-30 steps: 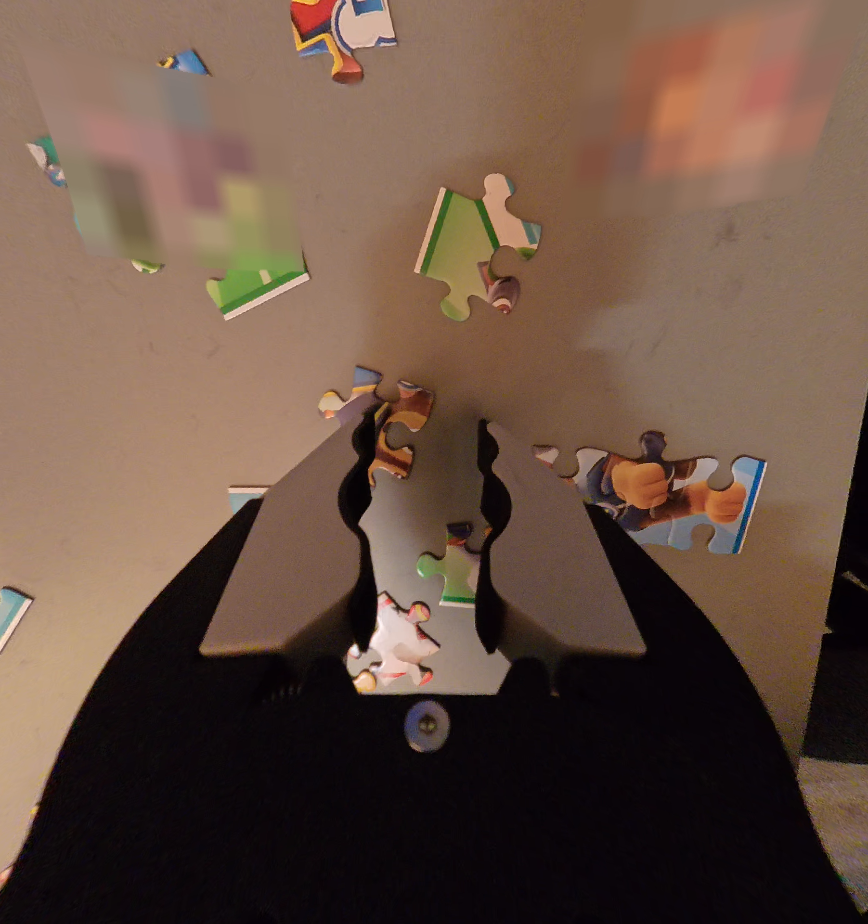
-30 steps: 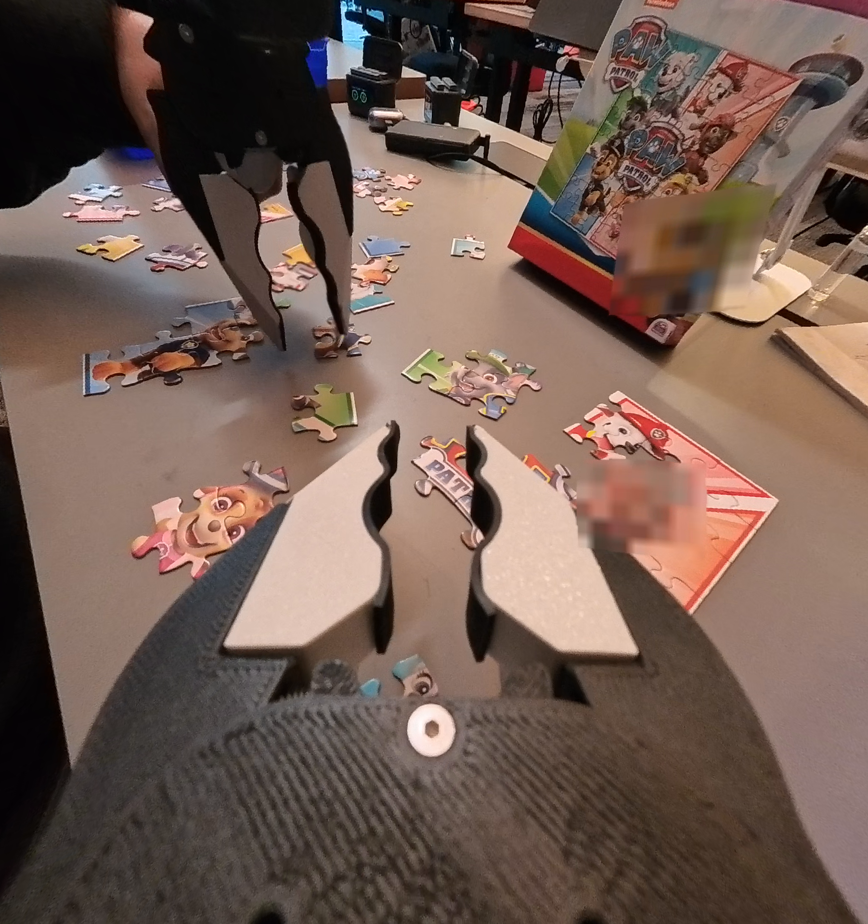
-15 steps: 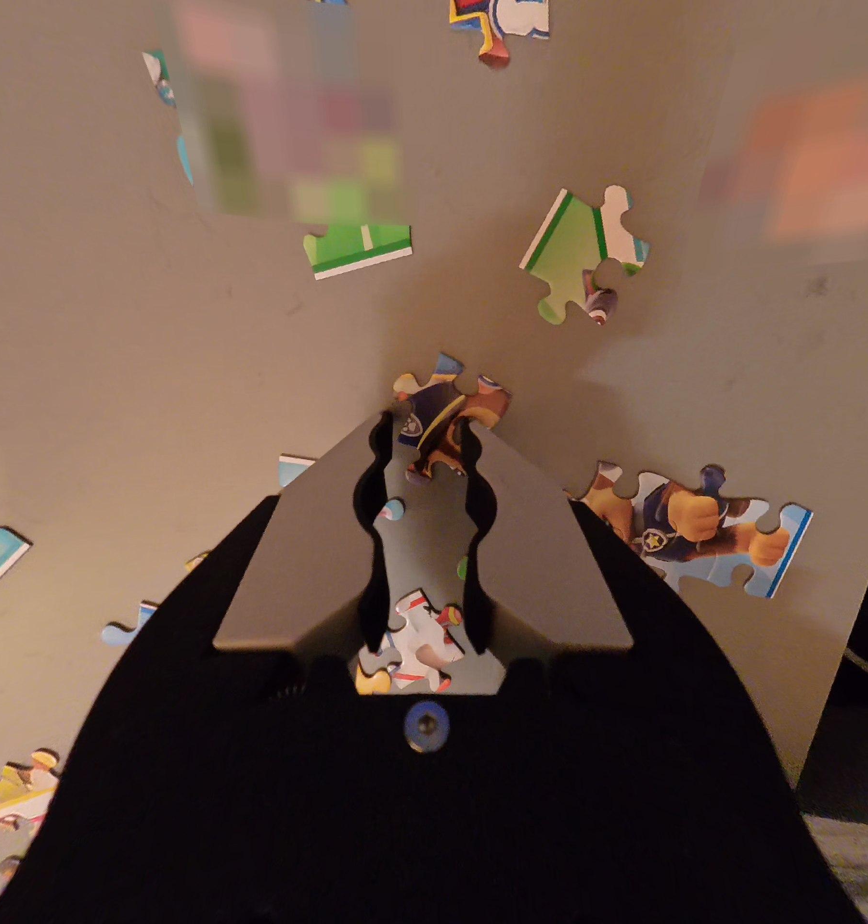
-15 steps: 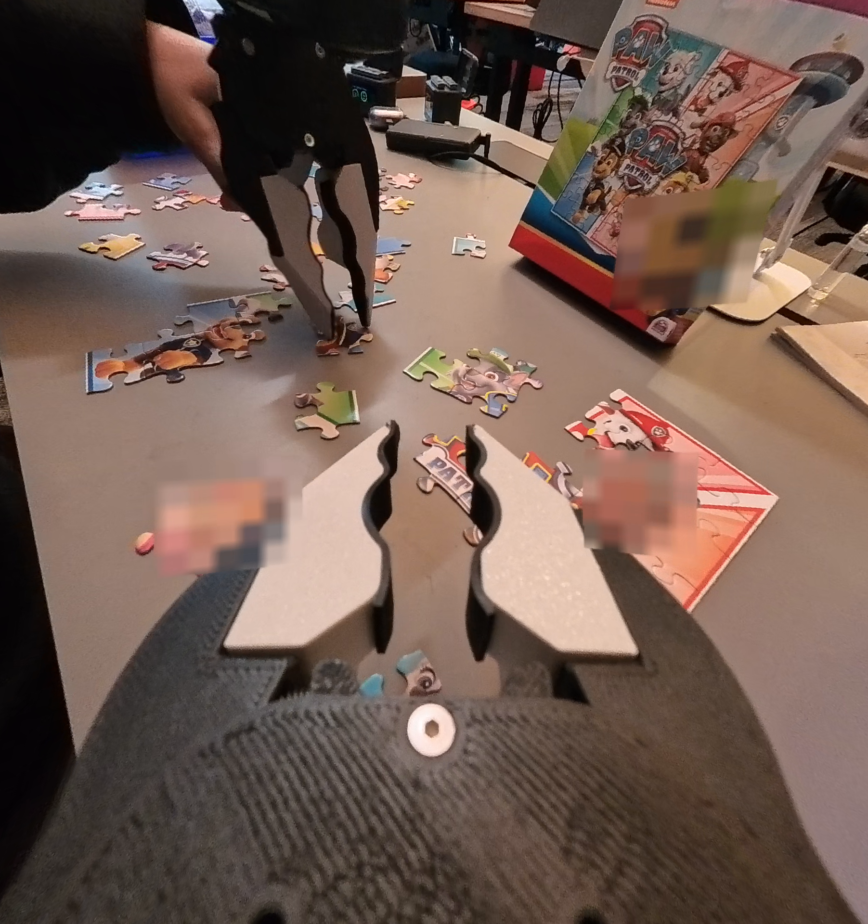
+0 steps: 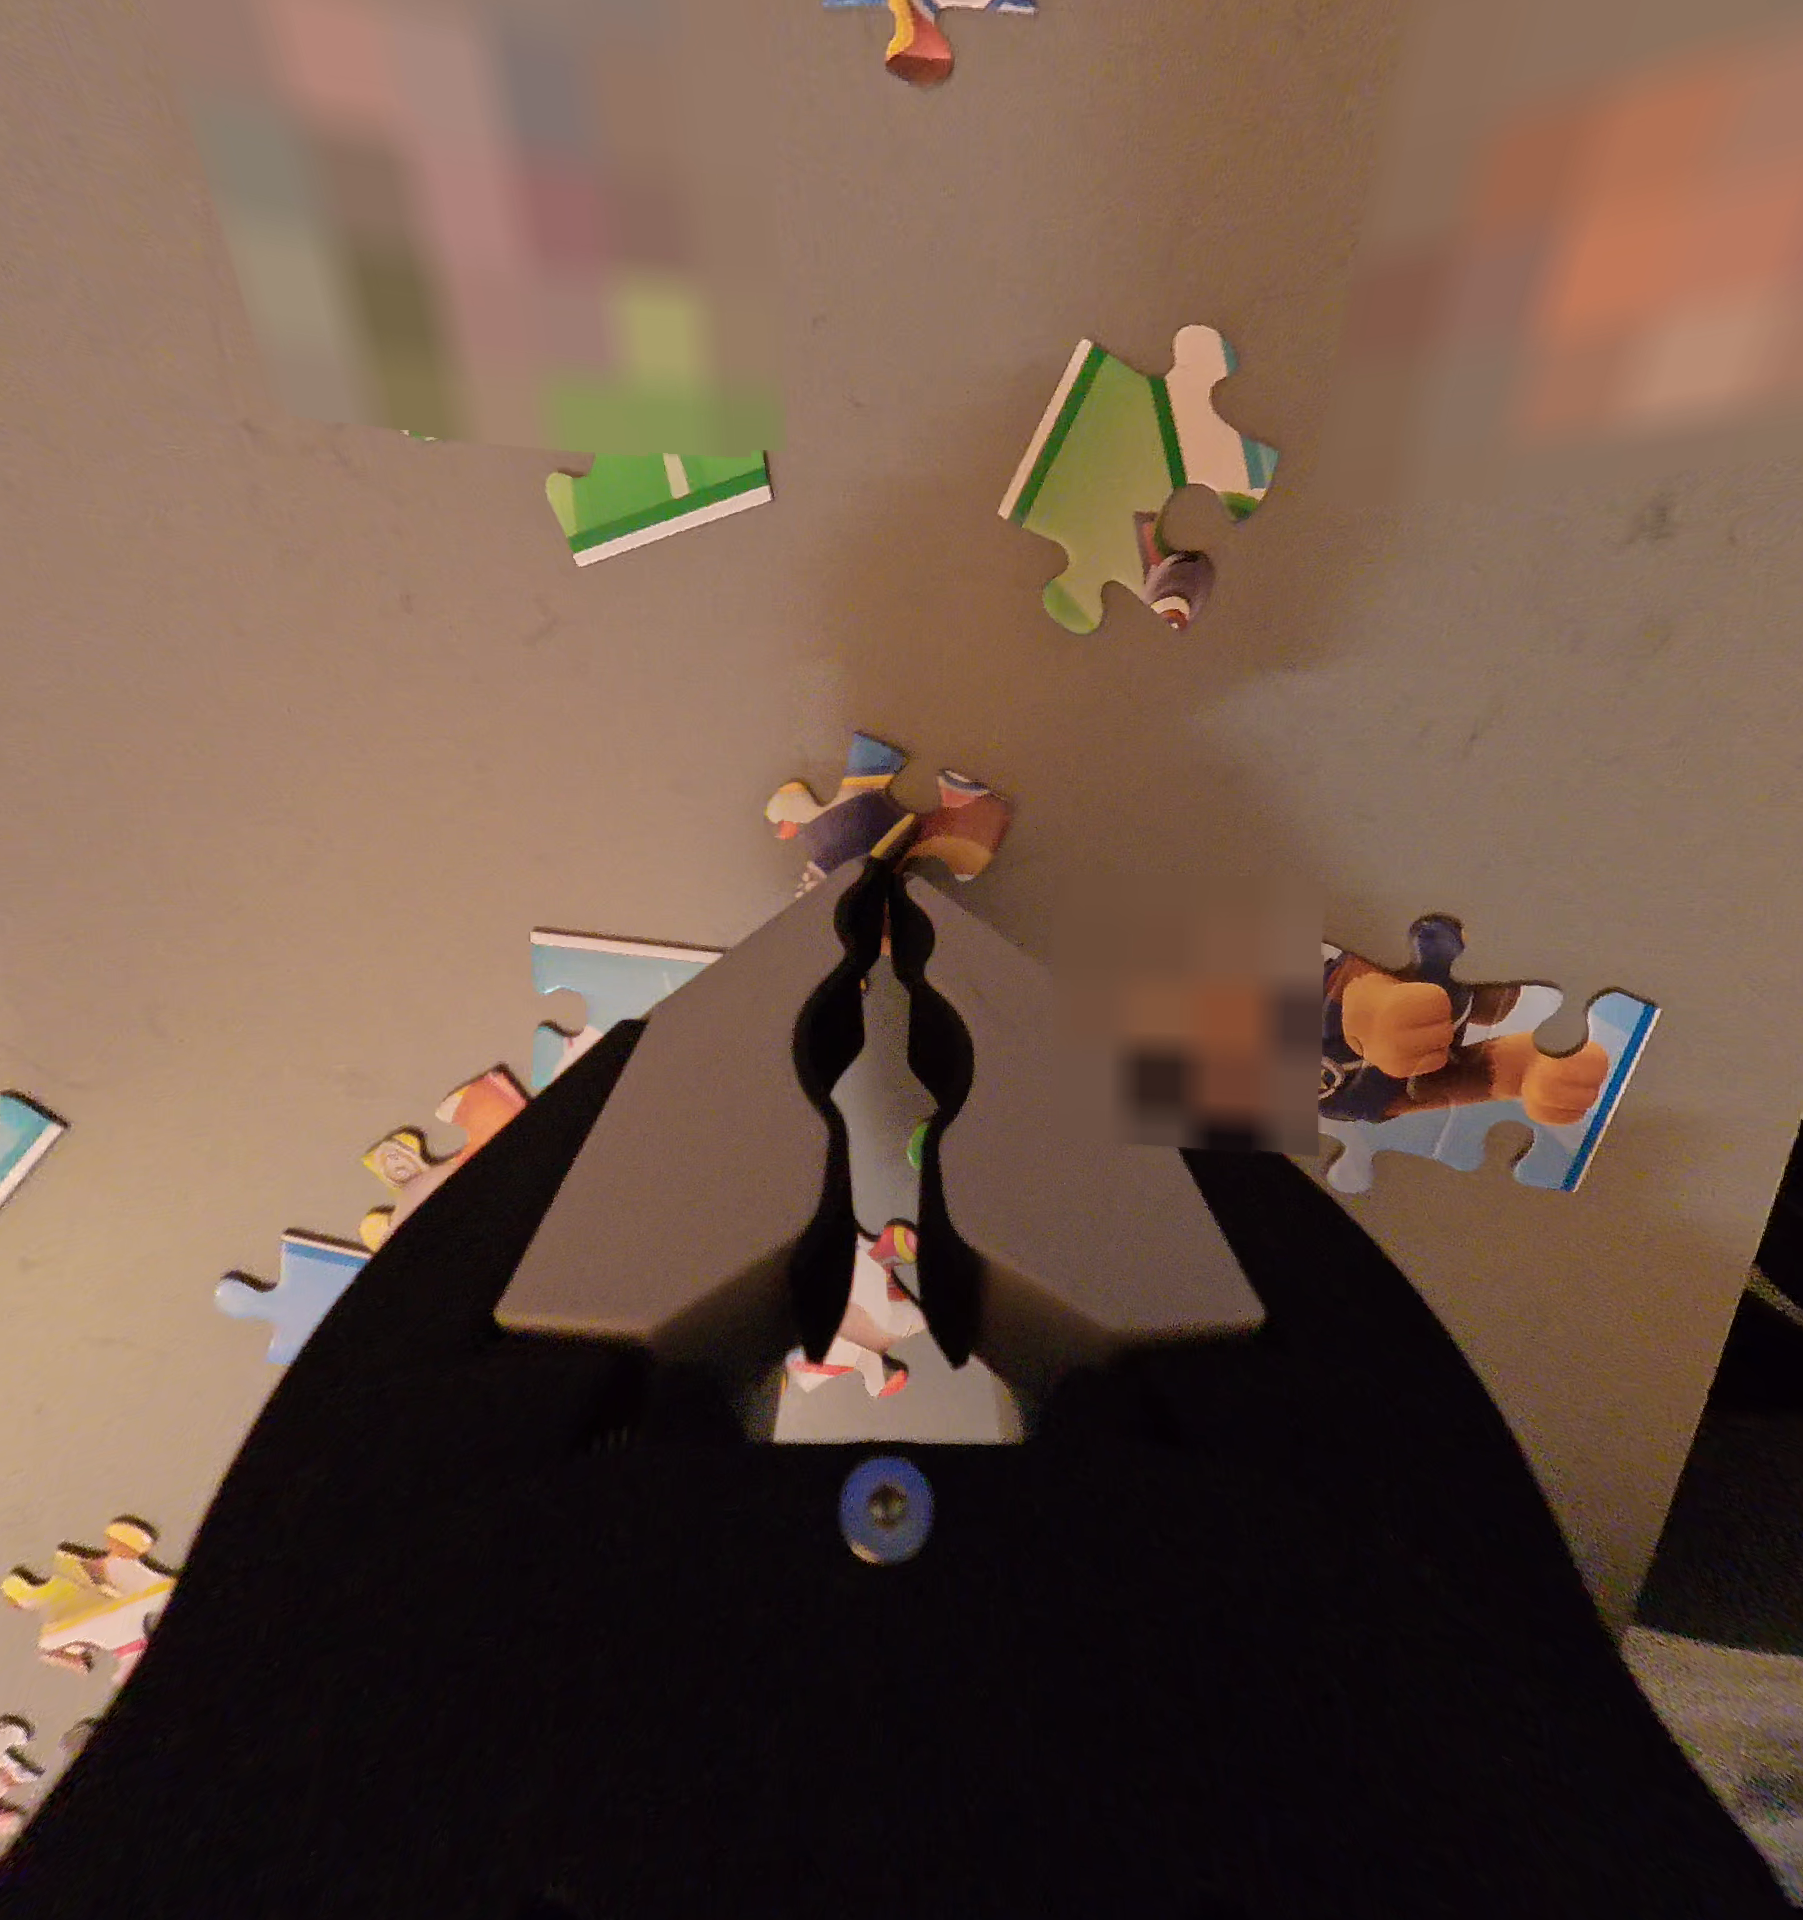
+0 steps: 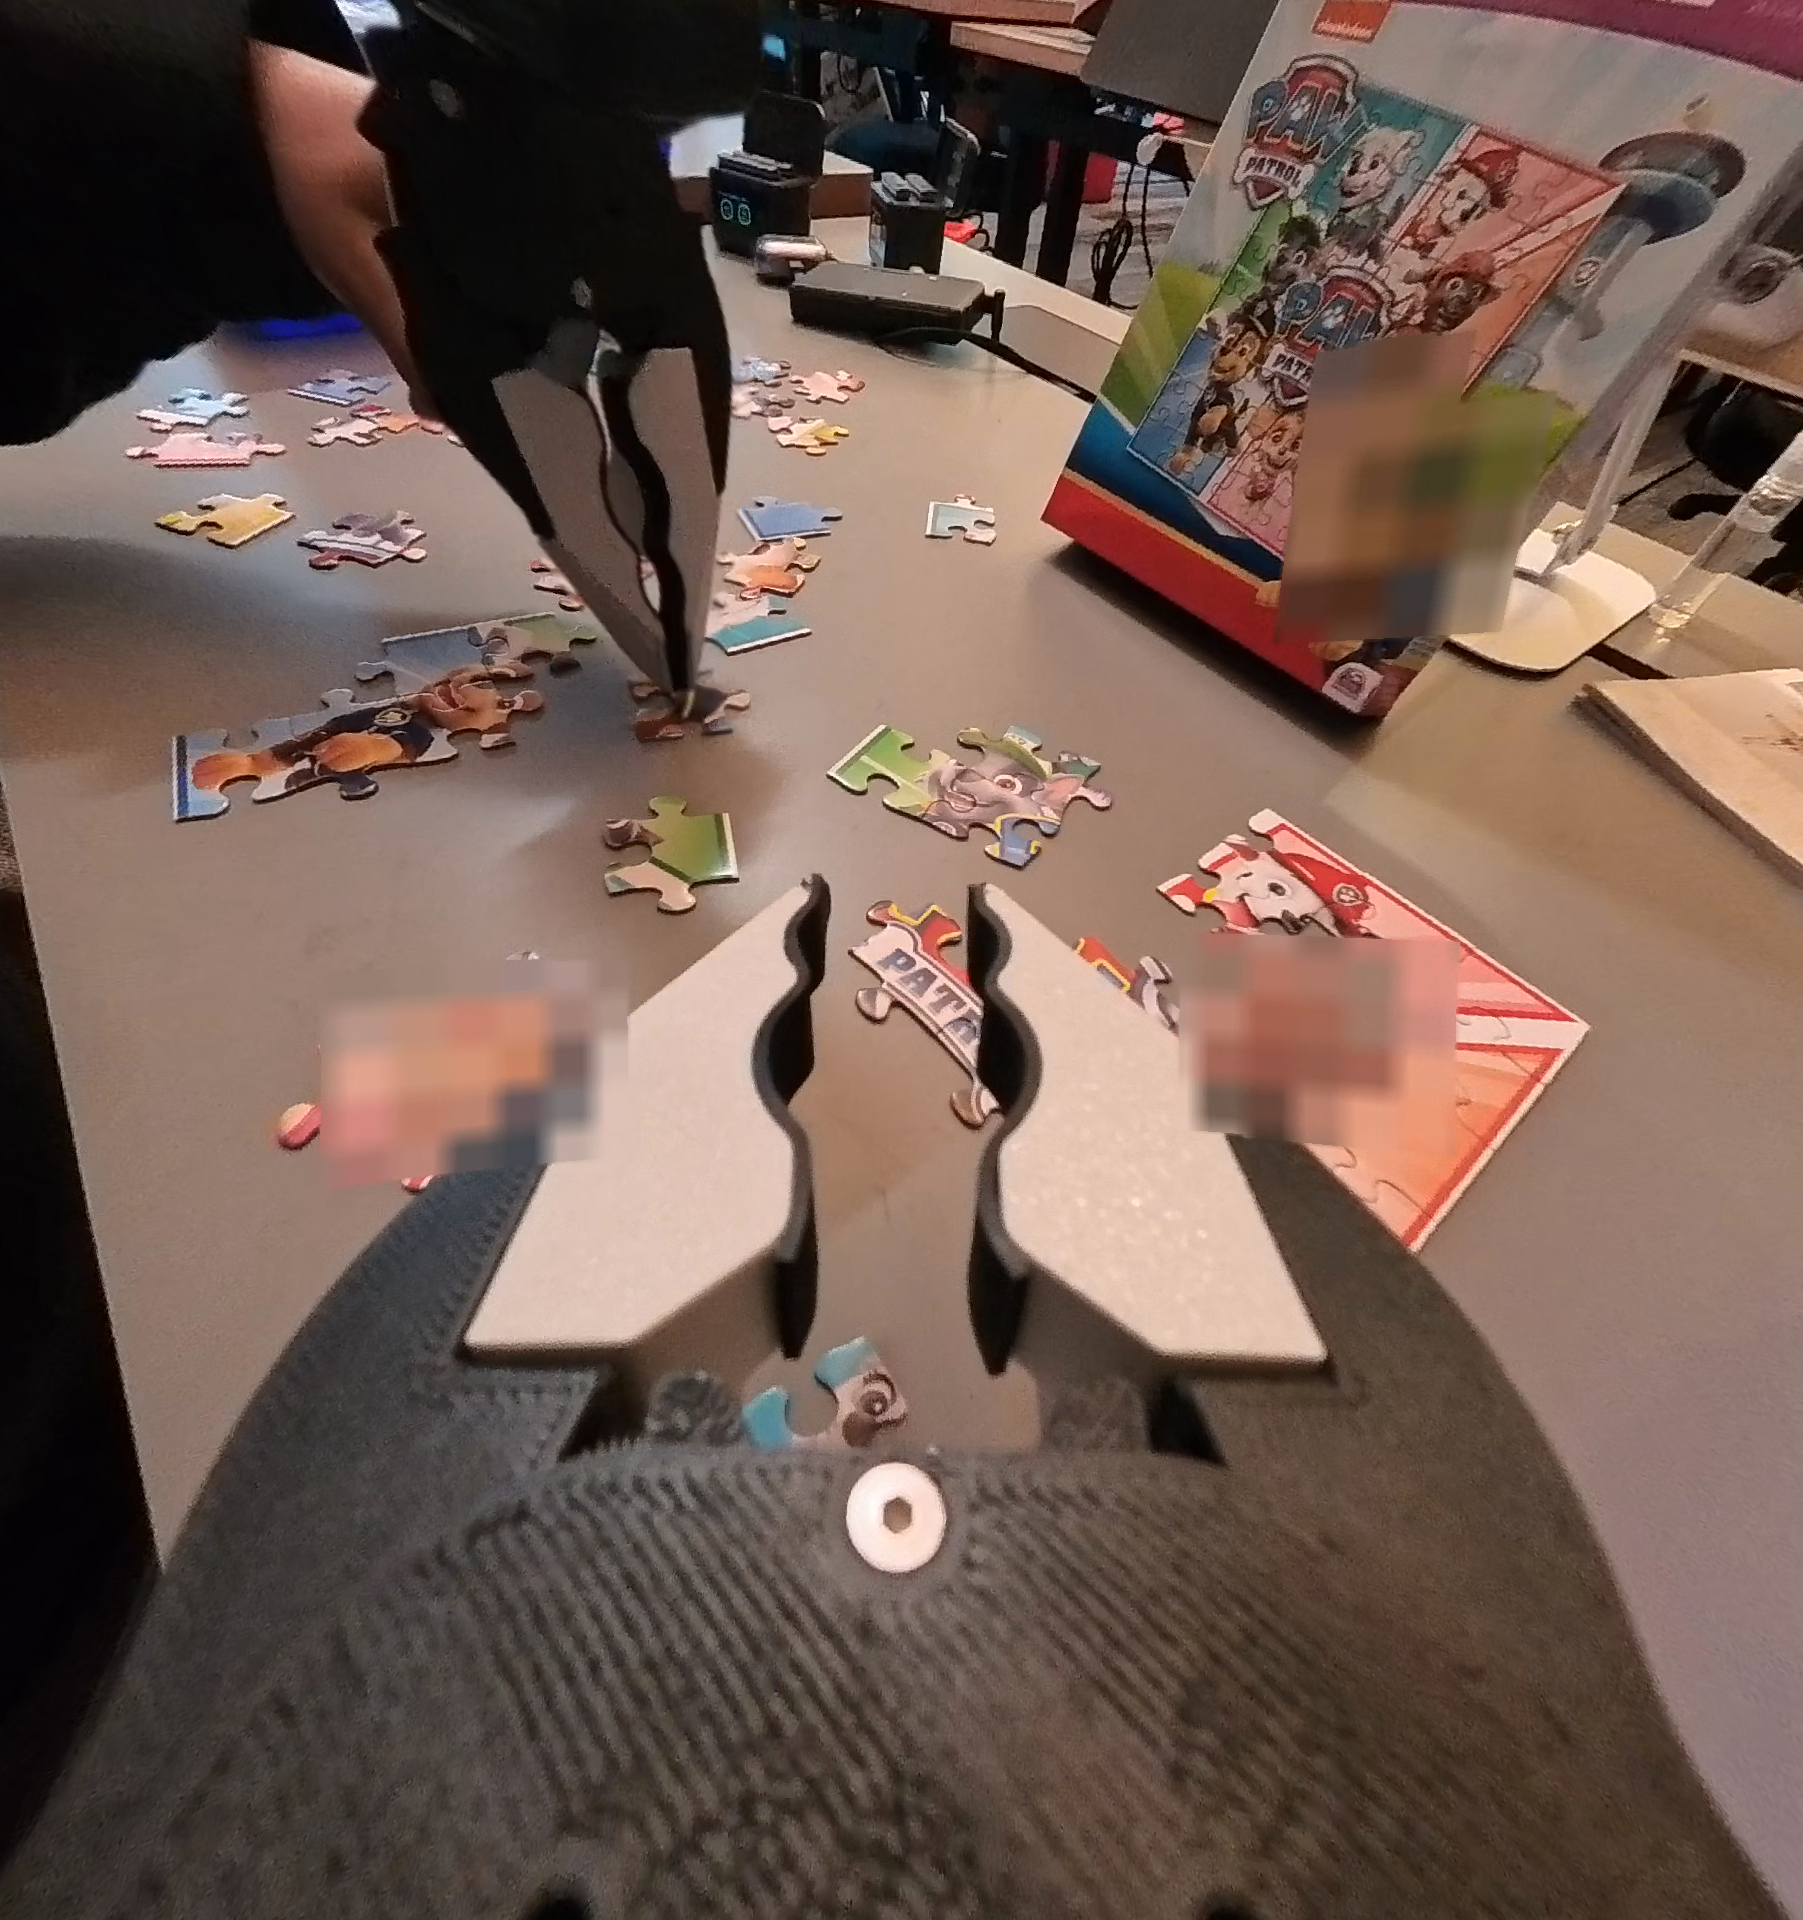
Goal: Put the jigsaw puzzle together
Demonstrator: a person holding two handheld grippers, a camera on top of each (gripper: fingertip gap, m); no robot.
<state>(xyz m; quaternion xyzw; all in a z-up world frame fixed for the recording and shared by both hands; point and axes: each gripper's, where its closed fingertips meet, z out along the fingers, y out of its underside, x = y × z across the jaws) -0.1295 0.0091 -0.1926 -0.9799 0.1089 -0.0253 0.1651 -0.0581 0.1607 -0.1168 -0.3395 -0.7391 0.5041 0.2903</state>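
We're seeing the left gripper (image 5: 884, 873) pinching shut on the edge of a navy-and-brown puzzle piece (image 5: 881, 816) lying on the grey table (image 5: 357, 727), beside the joined dog section (image 5: 1479, 1060). Only the fingertips are biting thin card, so it's likely at risk of slipping out or pivoting. The right gripper (image 6: 897, 904) is hanging open and empty over a lettered piece (image 6: 918, 977); dipping lower could nudge it.
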